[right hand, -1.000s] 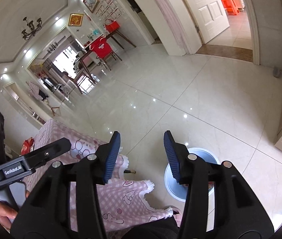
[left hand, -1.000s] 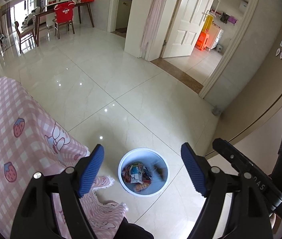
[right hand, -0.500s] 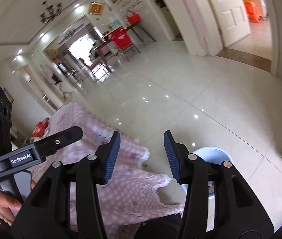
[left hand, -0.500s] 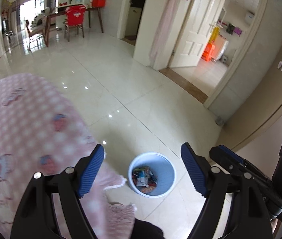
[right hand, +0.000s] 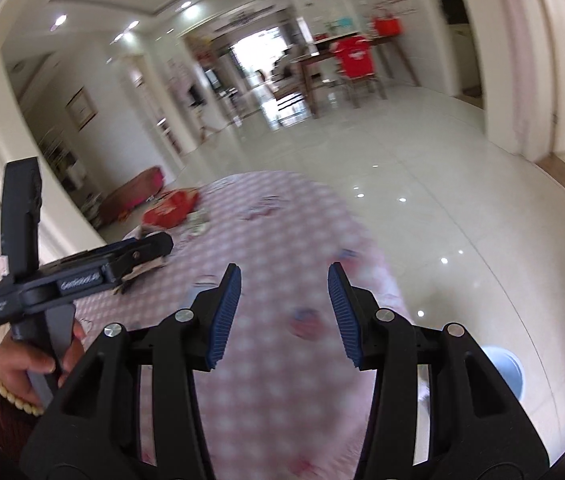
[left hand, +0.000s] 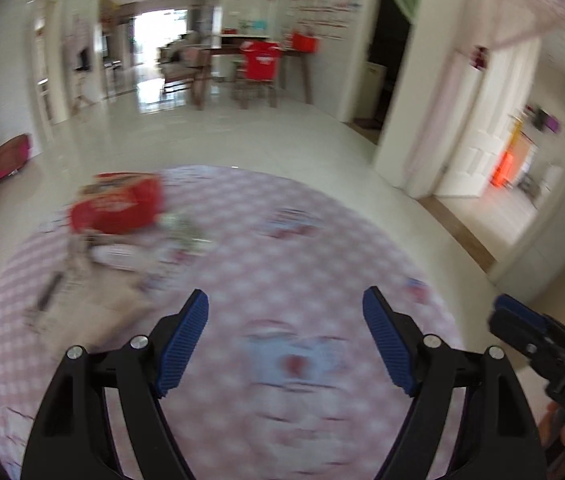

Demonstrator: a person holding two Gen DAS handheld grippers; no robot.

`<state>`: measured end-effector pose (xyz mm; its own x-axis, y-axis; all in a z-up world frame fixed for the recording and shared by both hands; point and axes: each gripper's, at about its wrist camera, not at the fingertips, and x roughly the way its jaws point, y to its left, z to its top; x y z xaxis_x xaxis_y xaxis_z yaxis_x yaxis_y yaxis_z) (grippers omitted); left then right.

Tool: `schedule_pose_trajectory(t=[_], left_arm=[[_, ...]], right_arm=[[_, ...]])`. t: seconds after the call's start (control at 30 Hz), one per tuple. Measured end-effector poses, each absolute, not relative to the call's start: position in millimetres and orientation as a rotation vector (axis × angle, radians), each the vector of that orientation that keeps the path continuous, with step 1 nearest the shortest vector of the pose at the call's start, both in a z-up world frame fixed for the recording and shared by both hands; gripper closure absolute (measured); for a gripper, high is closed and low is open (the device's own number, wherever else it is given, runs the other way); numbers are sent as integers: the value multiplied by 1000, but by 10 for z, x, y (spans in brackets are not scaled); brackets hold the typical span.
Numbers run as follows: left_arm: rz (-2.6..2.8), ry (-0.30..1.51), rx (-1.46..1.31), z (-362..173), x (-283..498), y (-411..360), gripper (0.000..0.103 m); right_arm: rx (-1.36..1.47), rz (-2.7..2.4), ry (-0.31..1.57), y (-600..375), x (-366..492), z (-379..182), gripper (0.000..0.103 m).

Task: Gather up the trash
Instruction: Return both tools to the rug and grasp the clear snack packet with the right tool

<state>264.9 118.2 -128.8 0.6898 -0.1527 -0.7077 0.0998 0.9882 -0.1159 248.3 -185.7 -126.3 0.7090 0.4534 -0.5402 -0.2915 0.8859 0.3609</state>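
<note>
Over pink table [left hand: 322,248] we hold both tools empty: left gripper [left hand: 285,338] jaws wide apart, right gripper [right hand: 284,314] half apart, ready to grab. Red wrapper [left hand: 116,208] and scraps at 10 o'clock. Bin [right hand: 504,364] at 4 o'clock, close for dropping.

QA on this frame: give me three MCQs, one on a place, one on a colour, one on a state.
1. Where is the red bag?
A. on the table's far left part
B. on the floor
C. in the bin

2. What colour are the pads of the tongs?
A. green
B. blue
C. orange

3. What do the left tongs hold?
A. the red bag
B. a cup
C. nothing, open

Key:
1 A: it lies on the pink checked cloth, far left.
2 B: both pairs show ribbed blue pads.
3 C: only cloth shows through the gap; the right tongs are empty too.
</note>
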Motion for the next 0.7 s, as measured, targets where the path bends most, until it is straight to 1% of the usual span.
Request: schedule_pose_trajectory(t=[0.13,0.3,0.63,0.7], left_arm=[[-92,819,-92,-1400,2945,1712,25],[-77,858,-99,-1611,3216,2030,25],[-53,876,-3,-1843,3468,2142,25],[-50,868,18,-1855,3475,2129,28]], right_arm=[[216,467,690,-1378,2765,-1268,57],[179,501,719,-936,3098,-1329,57],[109,525,767,-406,3681,-1479,57],[91,526,779,-303,3759,-1529,57]])
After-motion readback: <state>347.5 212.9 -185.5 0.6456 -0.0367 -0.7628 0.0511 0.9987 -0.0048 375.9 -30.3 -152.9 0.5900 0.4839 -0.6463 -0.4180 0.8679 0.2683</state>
